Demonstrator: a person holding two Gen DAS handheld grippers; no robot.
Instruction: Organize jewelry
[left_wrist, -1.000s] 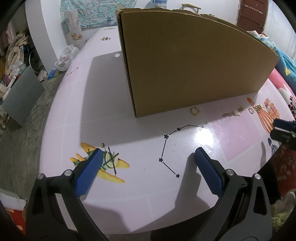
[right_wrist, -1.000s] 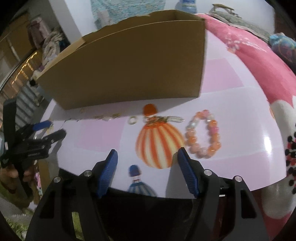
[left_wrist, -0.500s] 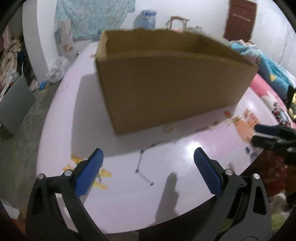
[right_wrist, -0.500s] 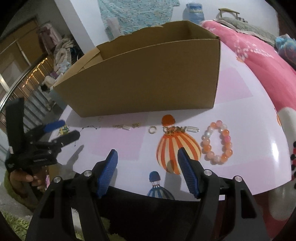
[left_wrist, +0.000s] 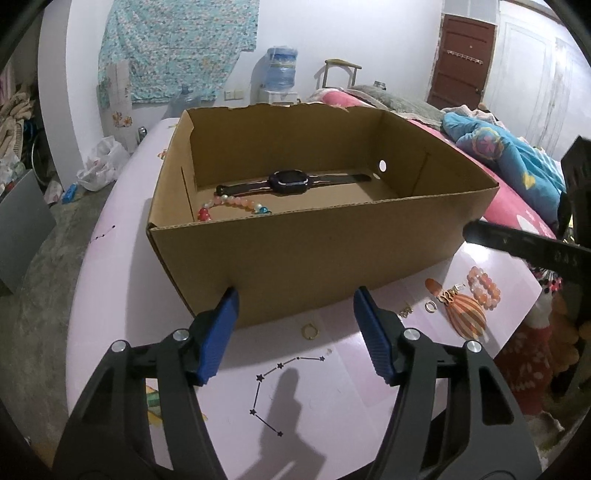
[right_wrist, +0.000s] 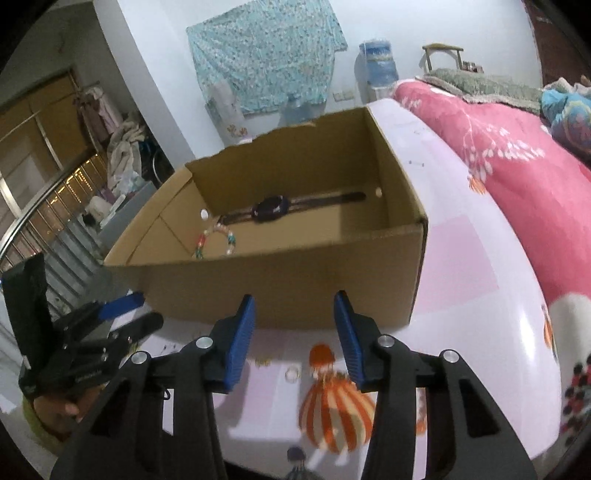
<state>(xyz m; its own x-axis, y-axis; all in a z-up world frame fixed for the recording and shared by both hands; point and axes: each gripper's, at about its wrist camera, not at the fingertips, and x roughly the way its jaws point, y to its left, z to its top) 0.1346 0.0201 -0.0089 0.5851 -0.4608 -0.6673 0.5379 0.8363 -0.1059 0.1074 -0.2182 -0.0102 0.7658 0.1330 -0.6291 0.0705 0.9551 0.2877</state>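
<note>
1. Left gripper (left_wrist: 294, 334) and right gripper (right_wrist: 294, 339): jaws part open, just closing, empty.
2. Bracelet (left_wrist: 483, 287), lower right on the bench (left_wrist: 110, 295) beside the box (left_wrist: 295, 258), is light and slippery; pinch across the beads.

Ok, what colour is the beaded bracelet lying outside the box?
Orange and pale pink beads; the bracelet shows best in the left wrist view.

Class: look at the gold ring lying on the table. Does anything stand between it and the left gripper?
Nothing visible does. The ring lies on bare table just ahead of the left gripper, between its open fingers, short of the box.
</note>
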